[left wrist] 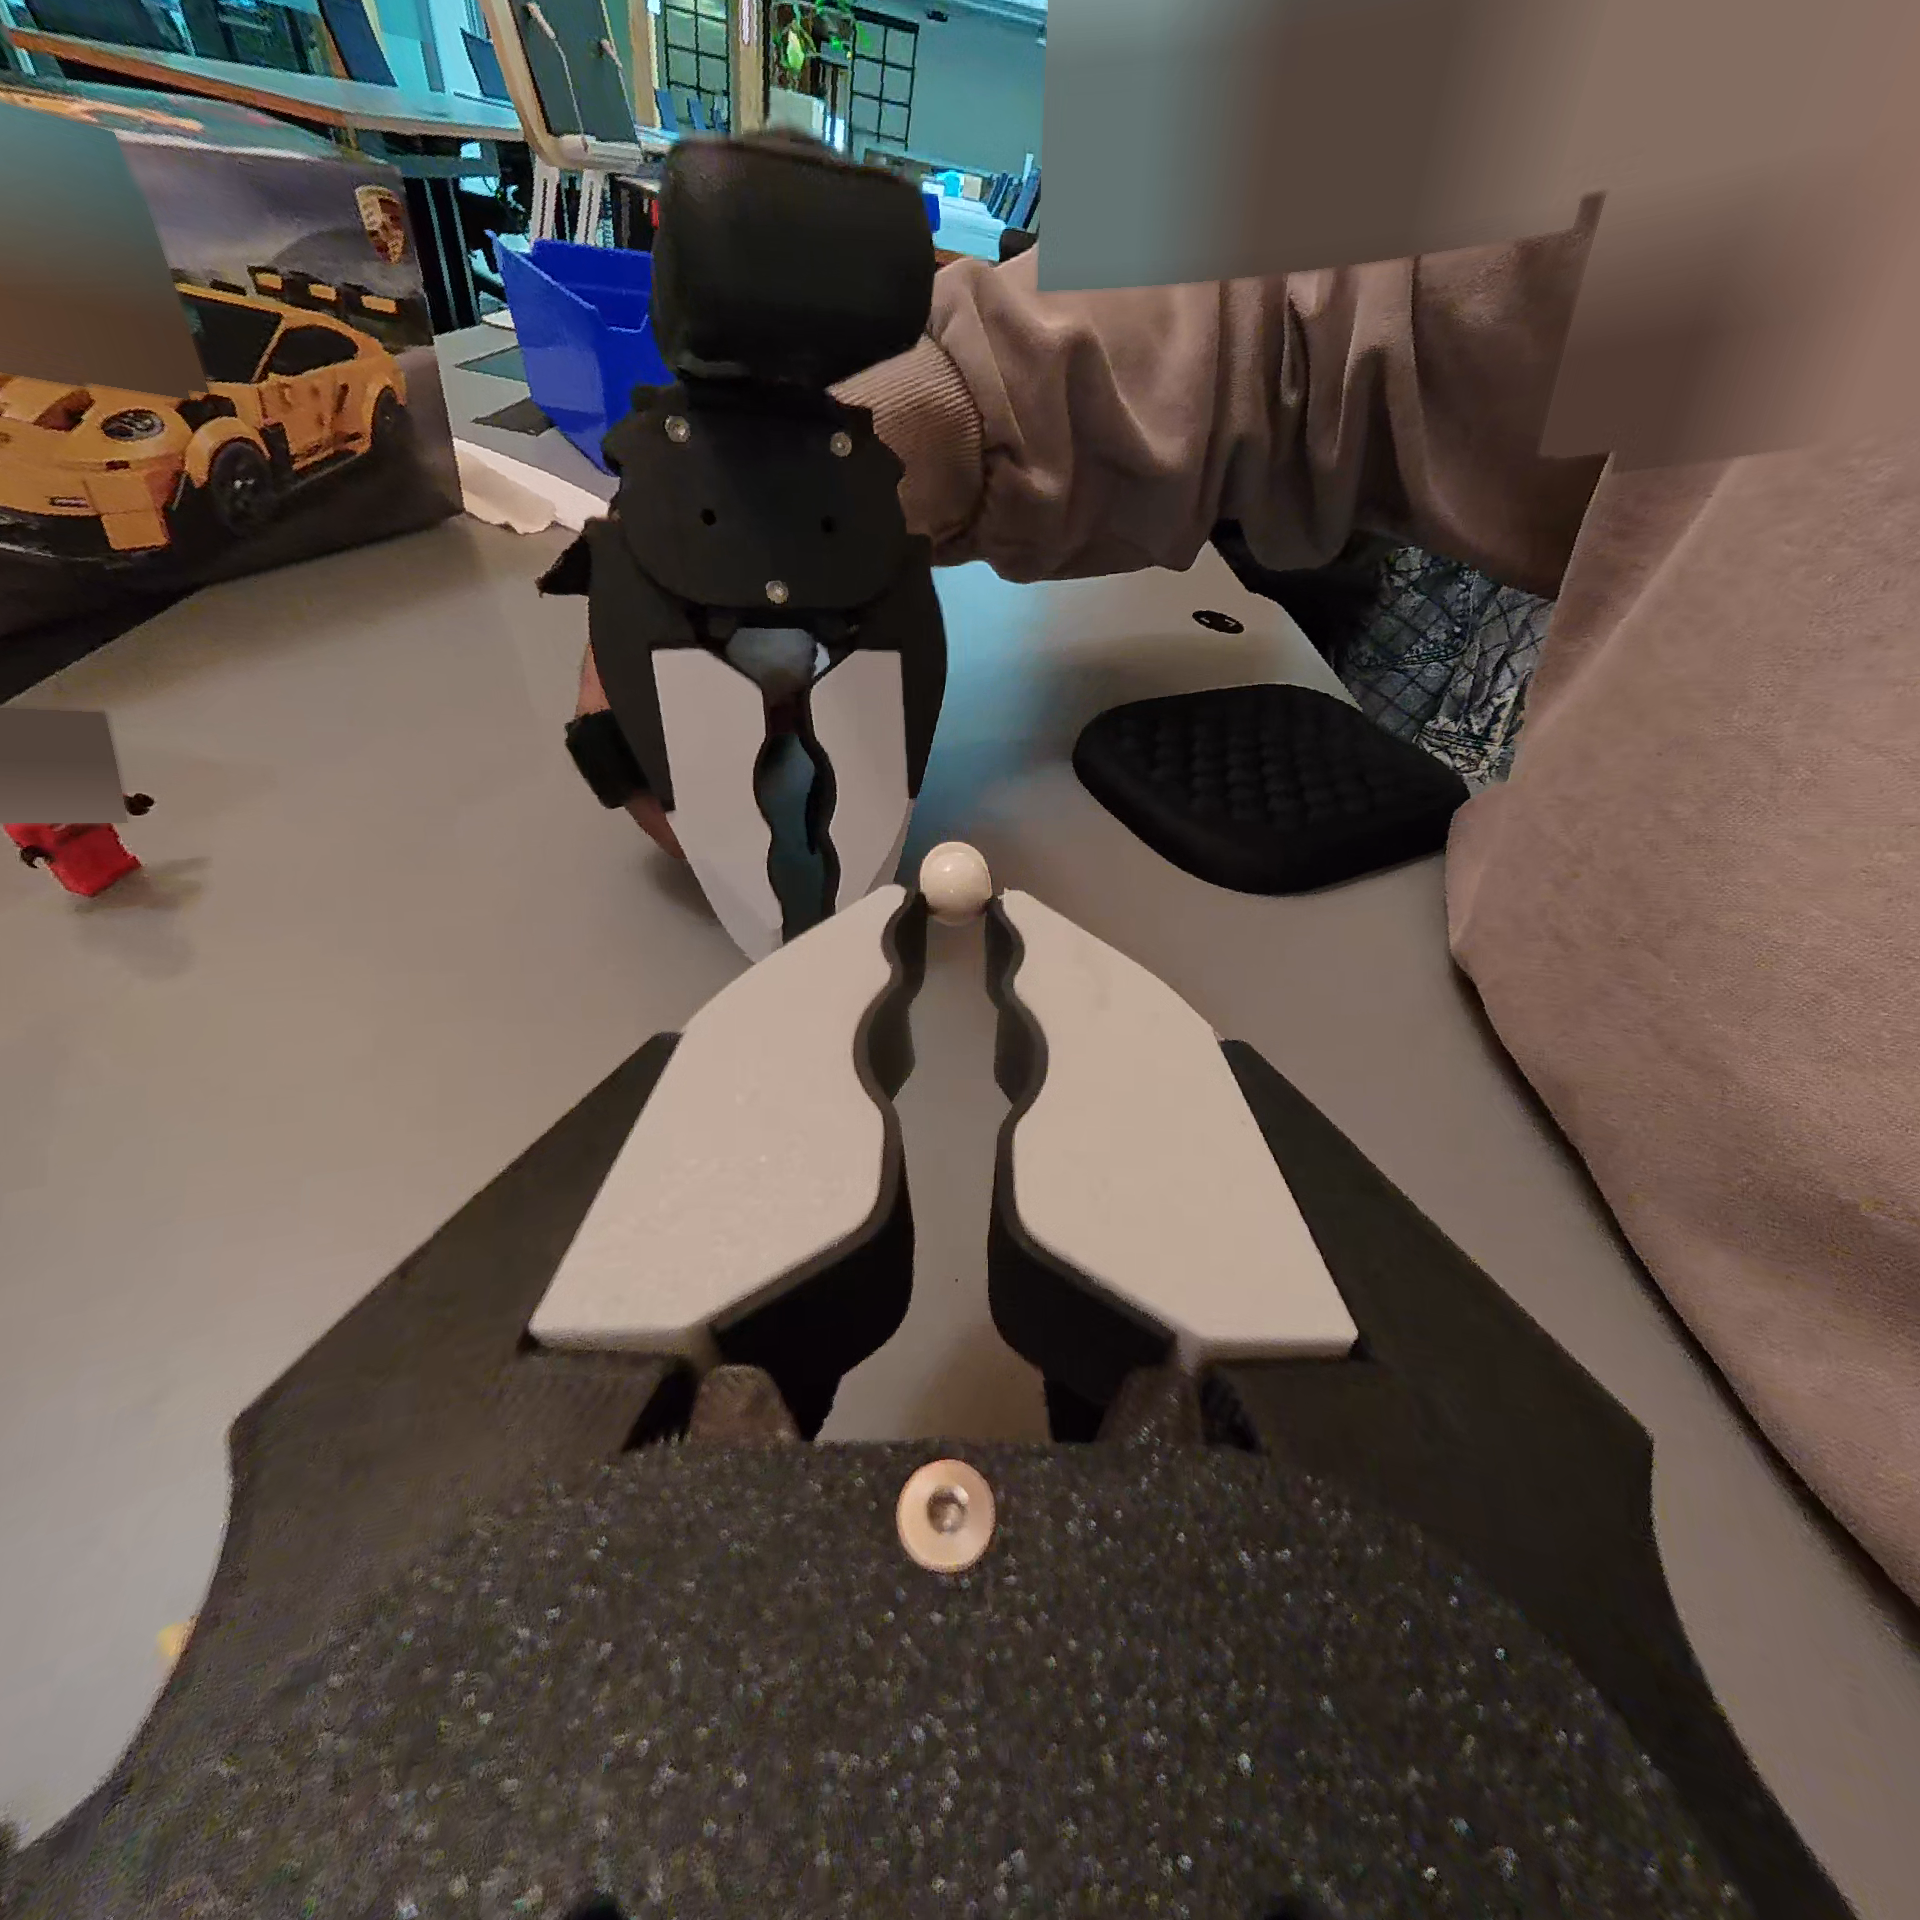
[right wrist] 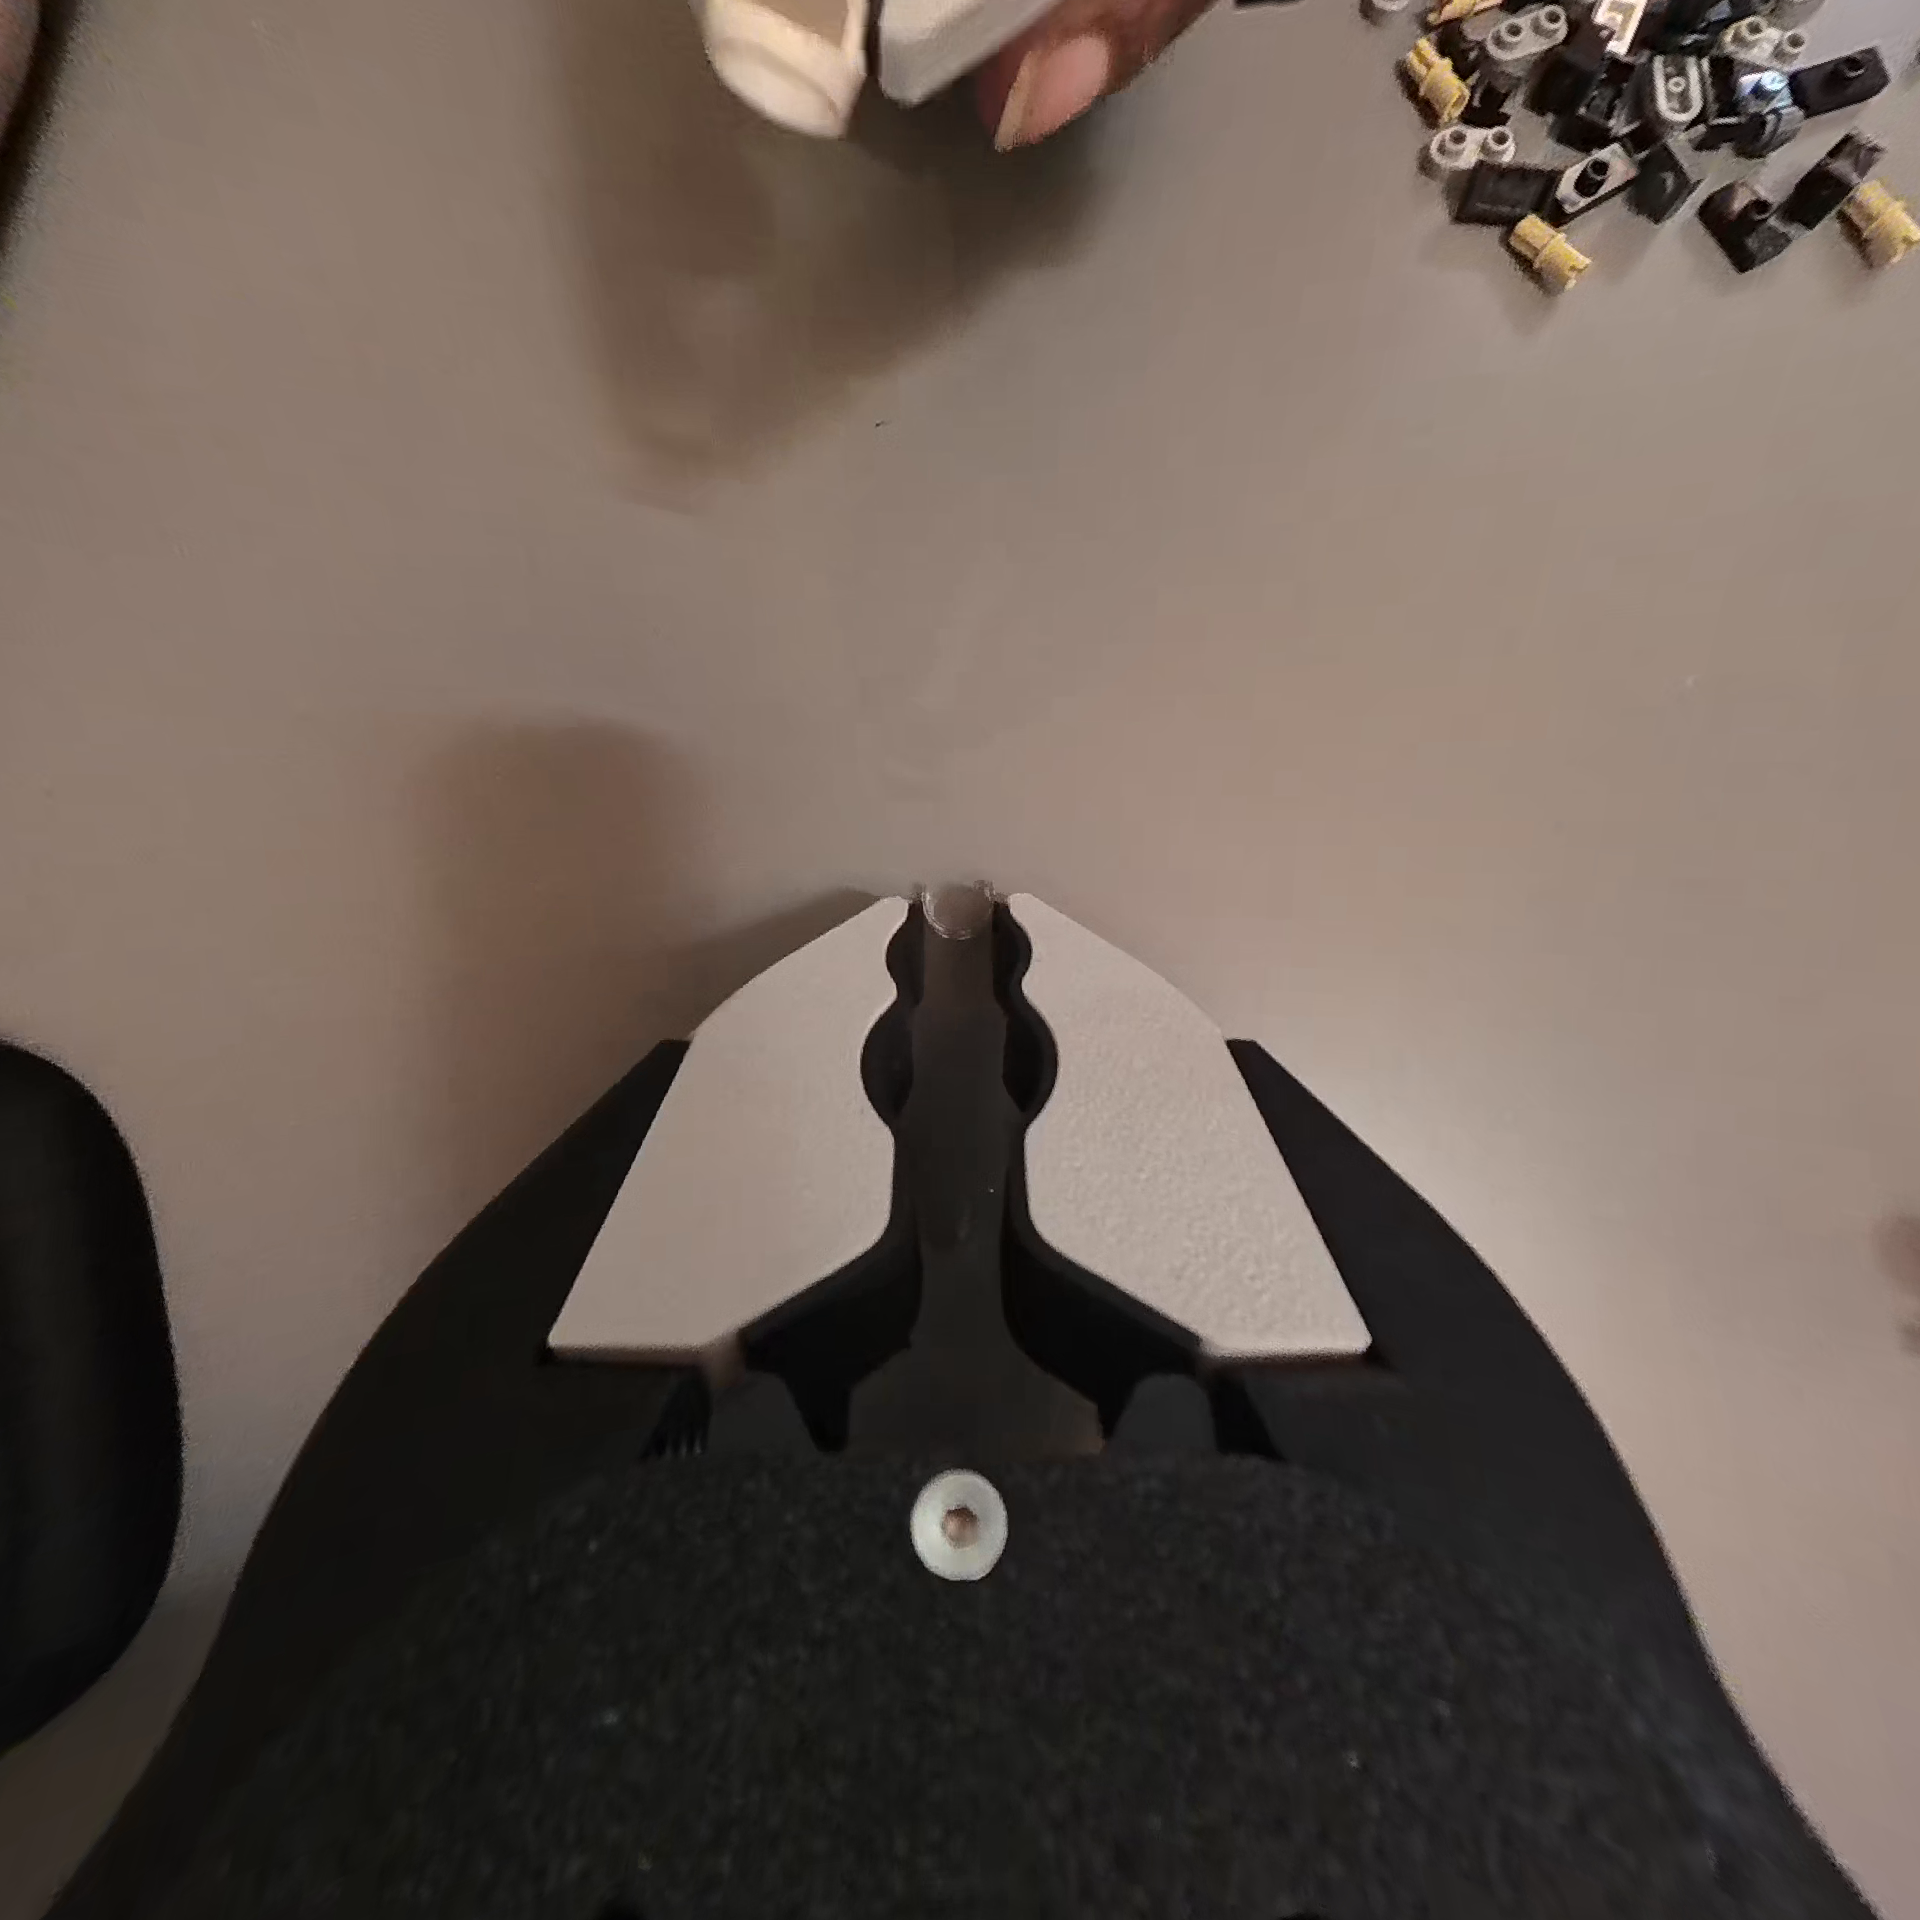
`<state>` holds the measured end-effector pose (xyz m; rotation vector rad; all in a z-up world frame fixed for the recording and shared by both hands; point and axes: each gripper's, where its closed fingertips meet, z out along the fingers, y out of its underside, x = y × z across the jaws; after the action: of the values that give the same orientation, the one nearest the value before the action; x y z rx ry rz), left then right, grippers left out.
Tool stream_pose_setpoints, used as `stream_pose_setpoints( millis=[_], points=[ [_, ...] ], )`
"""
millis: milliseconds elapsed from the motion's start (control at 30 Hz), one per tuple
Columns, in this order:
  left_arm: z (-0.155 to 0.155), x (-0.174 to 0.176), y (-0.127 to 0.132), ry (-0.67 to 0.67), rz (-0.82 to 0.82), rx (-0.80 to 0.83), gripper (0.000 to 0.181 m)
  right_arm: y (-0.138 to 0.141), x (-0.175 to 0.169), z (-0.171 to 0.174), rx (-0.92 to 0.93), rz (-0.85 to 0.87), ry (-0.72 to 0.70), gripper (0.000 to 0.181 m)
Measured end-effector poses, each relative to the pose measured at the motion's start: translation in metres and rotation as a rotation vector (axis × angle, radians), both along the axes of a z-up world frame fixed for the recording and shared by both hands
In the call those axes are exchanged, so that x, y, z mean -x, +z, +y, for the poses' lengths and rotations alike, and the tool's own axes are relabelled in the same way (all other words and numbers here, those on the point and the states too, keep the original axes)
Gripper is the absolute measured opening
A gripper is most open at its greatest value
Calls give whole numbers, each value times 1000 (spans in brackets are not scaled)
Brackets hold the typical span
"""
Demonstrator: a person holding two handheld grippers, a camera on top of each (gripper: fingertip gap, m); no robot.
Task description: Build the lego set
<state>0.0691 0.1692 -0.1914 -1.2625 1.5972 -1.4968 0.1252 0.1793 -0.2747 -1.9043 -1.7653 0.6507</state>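
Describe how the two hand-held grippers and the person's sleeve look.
Both the left gripper and the right gripper have black, rough-textured bodies with a silver screw, and two pale grey fingers with black wavy inner edges, tapering to points. The sleeve is greyish-brown, with a ribbed cuff. No cables show.

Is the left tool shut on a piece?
Yes: the left tool pinches a small white ball piece between its tips.

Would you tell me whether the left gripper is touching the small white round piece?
Touching: the left wrist view shows the left gripper pinching the small white round piece between its fingertips.
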Motion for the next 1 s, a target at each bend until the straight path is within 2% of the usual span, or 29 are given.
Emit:
stream_pose_setpoints(
  millis=[200, 467, 667, 1000],
  points=[
    [5, -7, -14, 63, 93, -46, 11, 44, 8, -5, 7, -51, -19, 12],
    [2, -18, -9, 133, 93, -88, 11, 85, 24, -3, 32, -384, 19, 12],
    [6, -16, 9, 192, 50, -125, 11, 98, 34, -4, 21, -527, 52, 12],
    [2, -14, 24, 195, 17, -157, 11, 111, 41, -8, 12, -614, 36, 12]
  ],
)
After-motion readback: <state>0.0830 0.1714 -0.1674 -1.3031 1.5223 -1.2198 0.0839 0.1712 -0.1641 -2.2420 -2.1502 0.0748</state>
